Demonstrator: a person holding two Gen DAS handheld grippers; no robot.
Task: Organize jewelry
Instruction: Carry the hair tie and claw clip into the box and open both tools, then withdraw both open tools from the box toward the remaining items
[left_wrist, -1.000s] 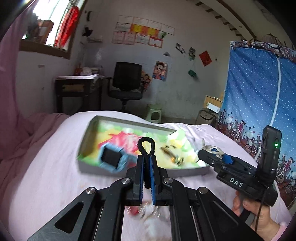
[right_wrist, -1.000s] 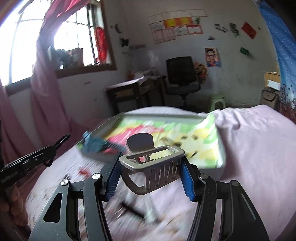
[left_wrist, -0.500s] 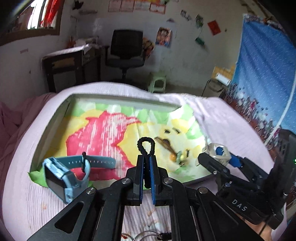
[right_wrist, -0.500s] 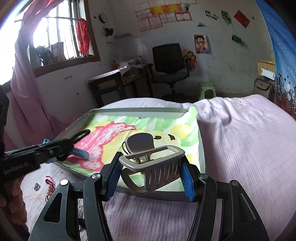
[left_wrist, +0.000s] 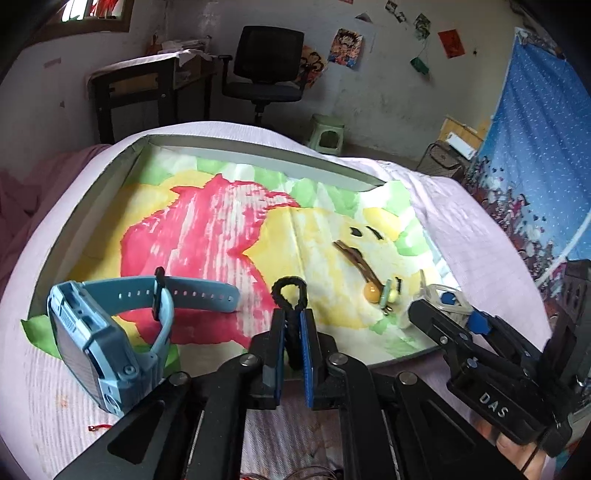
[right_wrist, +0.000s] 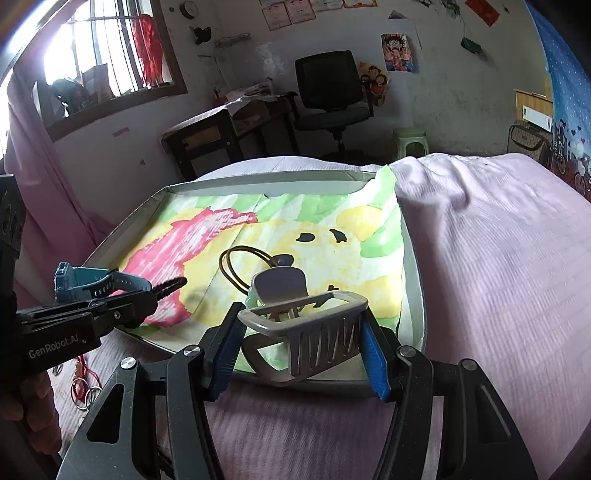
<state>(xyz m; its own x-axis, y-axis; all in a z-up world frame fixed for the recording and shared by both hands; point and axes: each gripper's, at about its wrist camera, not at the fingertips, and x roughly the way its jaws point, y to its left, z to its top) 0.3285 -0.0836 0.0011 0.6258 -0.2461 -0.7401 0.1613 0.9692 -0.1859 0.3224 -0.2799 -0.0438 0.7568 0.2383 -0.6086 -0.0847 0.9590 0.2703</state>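
We are at the drop-off step: both hands hover at the near rim of the shallow grey tray (left_wrist: 258, 149) lined with a red, yellow and green painted sheet.

The left gripper (left_wrist: 291, 332) pinches a black braided hair tie (left_wrist: 290, 291) in a narrow gap, and its jaws are starting to open with the tie still between them. The right gripper (right_wrist: 299, 350) stands half wide, clamped on a grey plastic claw hair clip (right_wrist: 306, 328).

Next, we judge, each piece must be released over bare lining.

Room is ample mid-tray. At lower left a blue smartwatch (left_wrist: 110, 325) straddles the rim; at centre right lies a brown bead hair tie (left_wrist: 369, 277).
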